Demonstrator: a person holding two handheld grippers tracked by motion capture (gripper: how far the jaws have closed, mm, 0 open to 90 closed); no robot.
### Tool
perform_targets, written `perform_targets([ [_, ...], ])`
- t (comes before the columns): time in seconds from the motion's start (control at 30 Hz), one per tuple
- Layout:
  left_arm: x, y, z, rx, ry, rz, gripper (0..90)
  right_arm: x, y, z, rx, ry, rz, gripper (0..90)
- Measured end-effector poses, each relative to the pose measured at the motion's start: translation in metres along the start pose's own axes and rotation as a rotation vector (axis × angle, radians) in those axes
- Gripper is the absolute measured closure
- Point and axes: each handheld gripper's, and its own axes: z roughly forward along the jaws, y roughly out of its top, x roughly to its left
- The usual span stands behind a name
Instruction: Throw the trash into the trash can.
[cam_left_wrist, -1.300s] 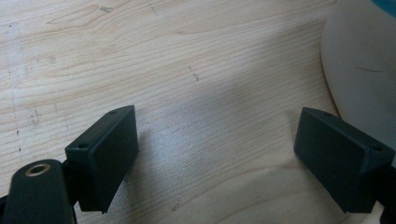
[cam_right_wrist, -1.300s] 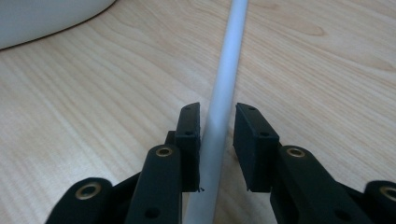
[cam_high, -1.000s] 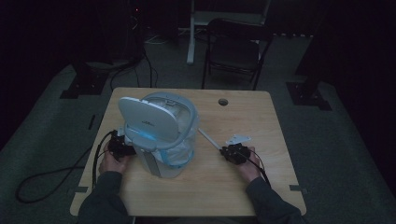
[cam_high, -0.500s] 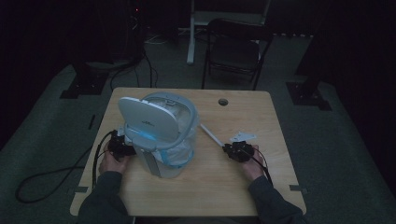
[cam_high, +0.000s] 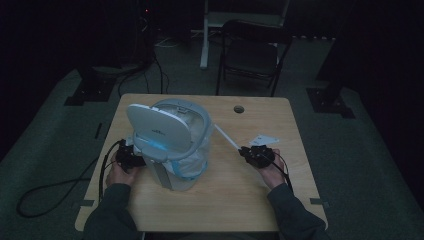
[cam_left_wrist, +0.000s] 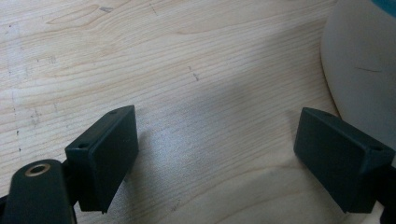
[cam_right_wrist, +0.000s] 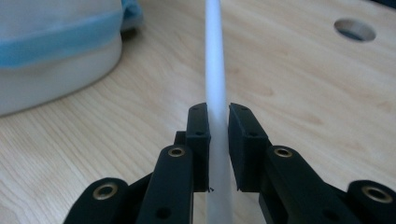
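A small white bin (cam_high: 172, 170) with a blue bag liner stands on the left half of the wooden table (cam_high: 225, 200), its lid (cam_high: 159, 131) tipped up. The bin's side (cam_right_wrist: 56, 46) also shows in the right gripper view. My right gripper (cam_high: 245, 151) (cam_right_wrist: 218, 126) is shut on a thin white stick (cam_high: 226, 137) (cam_right_wrist: 215, 60), which points up and left toward the bin, just above the tabletop. My left gripper (cam_high: 131, 157) (cam_left_wrist: 217, 149) rests low by the bin's left side. Its jaws are open with only bare wood between them, and the bin's base (cam_left_wrist: 359, 70) is at the right.
A white card (cam_high: 264, 138) lies just behind the right gripper. A round hole (cam_high: 239, 108) pierces the table near its far edge. A dark chair (cam_high: 250, 52) stands beyond the table. A cable (cam_high: 50, 187) trails off the left side to the floor.
My right gripper has lifted slightly with the white stick in it. The left gripper and the bin have stayed still.
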Motion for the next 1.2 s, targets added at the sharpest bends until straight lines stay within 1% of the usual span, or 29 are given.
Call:
perform_targets([
  [0.03, 0.0, 0.0, 0.0, 0.0, 0.0, 0.0, 14.4, 0.0, 0.003, -0.002, -0.01, -0.001, -0.007, 78.5],
  [0.13, 0.0, 0.0, 0.0, 0.0, 0.0, 0.0, 14.4, -0.001, 0.007, -0.005, -0.017, 0.0, -0.01, 78.5],
  [0.17, 0.0, 0.0, 0.0, 0.0, -0.001, 0.0, 14.5, -0.001, 0.011, -0.008, -0.032, 0.0, -0.013, 78.5],
  [0.27, 0.0, 0.0, 0.0, 0.0, 0.0, 0.0, 14.5, -0.003, 0.015, -0.011, -0.038, -0.001, -0.02, 78.5],
  [0.3, 0.0, 0.0, 0.0, 0.0, 0.0, 0.0, 14.4, -0.003, 0.02, -0.014, -0.046, -0.002, -0.027, 78.5],
  [0.33, 0.0, 0.0, 0.0, 0.0, 0.0, 0.0, 14.4, -0.003, 0.02, -0.014, -0.046, -0.002, -0.027, 78.5],
  [0.37, 0.0, 0.0, 0.0, 0.0, 0.0, 0.0, 14.4, -0.004, 0.024, -0.016, -0.056, -0.002, -0.033, 78.5],
  [0.4, 0.0, 0.0, 0.0, 0.0, 0.0, 0.0, 14.5, -0.004, 0.024, -0.016, -0.056, -0.002, -0.033, 78.5],
  [0.57, 0.0, 0.0, 0.0, 0.0, 0.0, -0.001, 14.4, -0.005, 0.037, -0.023, -0.08, 0.001, -0.052, 78.5],
  [0.67, 0.0, 0.0, 0.0, 0.0, 0.0, 0.0, 14.4, -0.005, 0.041, -0.025, -0.087, 0.0, -0.06, 78.5],
  [0.7, 0.0, 0.0, 0.0, 0.0, 0.0, 0.0, 14.4, -0.005, 0.045, -0.026, -0.089, -0.001, -0.072, 78.5],
  [1.03, 0.0, 0.0, 0.0, 0.0, -0.001, 0.0, 14.4, -0.005, 0.061, -0.035, -0.113, -0.002, -0.105, 78.5],
  [1.2, 0.0, 0.0, 0.0, 0.0, 0.0, 0.0, 14.4, -0.006, 0.066, -0.038, -0.12, -0.002, -0.107, 78.5],
])
